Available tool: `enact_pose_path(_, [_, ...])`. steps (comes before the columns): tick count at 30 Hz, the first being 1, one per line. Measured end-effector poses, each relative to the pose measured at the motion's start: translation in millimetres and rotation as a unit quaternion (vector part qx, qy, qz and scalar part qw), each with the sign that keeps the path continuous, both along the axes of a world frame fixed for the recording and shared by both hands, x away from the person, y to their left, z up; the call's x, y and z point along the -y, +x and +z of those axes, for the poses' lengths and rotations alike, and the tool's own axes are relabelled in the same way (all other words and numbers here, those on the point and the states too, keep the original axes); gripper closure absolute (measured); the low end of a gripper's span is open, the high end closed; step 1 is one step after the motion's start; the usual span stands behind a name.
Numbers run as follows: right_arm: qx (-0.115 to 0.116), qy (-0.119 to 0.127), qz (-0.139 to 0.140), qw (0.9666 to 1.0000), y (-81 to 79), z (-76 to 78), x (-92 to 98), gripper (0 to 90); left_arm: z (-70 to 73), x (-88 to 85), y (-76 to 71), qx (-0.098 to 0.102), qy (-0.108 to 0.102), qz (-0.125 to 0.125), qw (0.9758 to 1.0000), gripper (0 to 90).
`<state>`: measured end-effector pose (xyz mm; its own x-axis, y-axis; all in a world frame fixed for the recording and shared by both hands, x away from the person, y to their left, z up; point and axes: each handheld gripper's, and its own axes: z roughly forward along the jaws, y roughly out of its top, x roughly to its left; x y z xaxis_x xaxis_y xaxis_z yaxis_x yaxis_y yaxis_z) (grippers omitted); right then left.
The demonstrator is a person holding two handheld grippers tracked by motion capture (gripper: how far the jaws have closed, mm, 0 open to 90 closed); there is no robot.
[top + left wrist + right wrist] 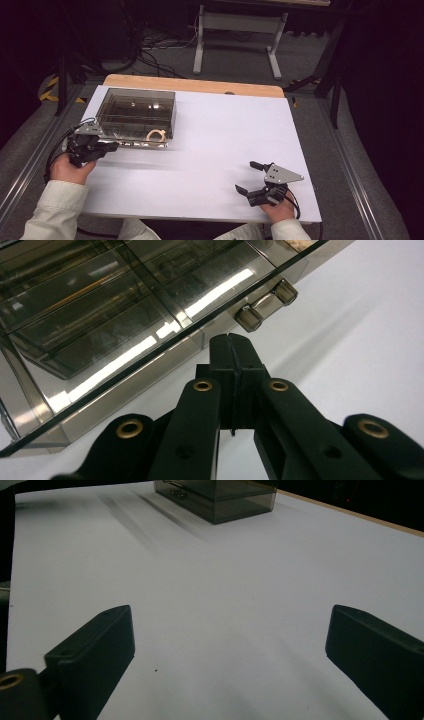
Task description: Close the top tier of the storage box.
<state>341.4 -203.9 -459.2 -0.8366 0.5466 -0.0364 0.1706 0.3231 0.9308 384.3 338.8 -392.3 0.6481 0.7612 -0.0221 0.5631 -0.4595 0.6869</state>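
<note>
A smoked clear plastic box (136, 112) with a closed lid stands on the white table (215, 145) at the back left. A pale beige ring (156, 134) lies inside near its front right corner. My left gripper (115, 146) sits by the box's front left edge, pointing right along it. In the left gripper view its jaws (231, 345) are pressed together with nothing between them, just short of the box's latch (265, 305). My right gripper (246, 176) rests near the table's front right with its jaws wide apart. The right gripper view has bare table between its fingertips (232, 630) and the box (220, 497) far off.
A wooden strip (195, 84) borders the table's far edge. Behind it on the floor stand a white table frame (235, 40) and loose cables (155, 47). Metal rails (350, 170) run along both sides of the table.
</note>
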Motion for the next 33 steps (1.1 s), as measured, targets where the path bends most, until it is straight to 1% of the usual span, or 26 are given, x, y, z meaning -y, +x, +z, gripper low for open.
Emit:
enact_pose_path(2, [0.000,0.000,0.000,1.0000,0.1,0.0,0.0,6.0,-0.9,0.2,0.6,0.006,0.004,0.003,1.0000,89.9])
enact_pose_path(4, [0.000,0.000,-0.001,1.0000,0.1,0.0,0.0,6.0,-2.3,-0.1,1.7,0.002,0.003,0.005,1.0000,89.9])
enact_pose_path(5, [0.000,0.000,-0.001,1.0000,0.1,0.0,0.1,6.0,-2.3,-0.5,2.1,0.003,0.004,0.006,1.0000,89.9])
enact_pose_path(8, [-0.001,0.001,-0.001,1.0000,0.2,-0.1,0.0,6.0,-2.8,-0.6,2.3,0.001,0.000,0.005,1.0000,89.9])
enact_pose_path(15, [0.000,0.001,-0.002,1.0000,0.7,-0.3,0.2,6.0,-1.5,-0.9,3.4,0.004,0.000,0.003,1.0000,89.9])
enact_pose_path(21, [-0.001,0.000,-0.002,1.0000,0.6,-0.3,-0.3,6.0,-0.8,-1.3,4.5,0.009,-0.002,0.011,0.9999,89.9])
enact_pose_path(22, [0.001,-0.001,-0.002,1.0000,0.8,-0.4,-0.1,6.0,-0.5,-1.4,5.4,0.010,-0.002,0.008,0.9999,89.8])
enact_pose_path(23, [0.001,-0.001,-0.003,1.0000,0.8,-0.4,-0.1,6.0,-0.8,-0.6,5.9,0.011,-0.006,0.009,0.9999,89.9])
enact_pose_path(28, [-0.001,-0.002,-0.004,1.0000,0.6,-0.4,-0.5,6.0,2.3,3.2,10.4,0.018,0.001,0.008,0.9998,89.9])
enact_pose_path(33, [0.000,-0.002,-0.004,1.0000,0.6,-0.4,-0.4,6.0,4.5,7.3,14.4,0.021,0.008,0.010,0.9997,89.9])
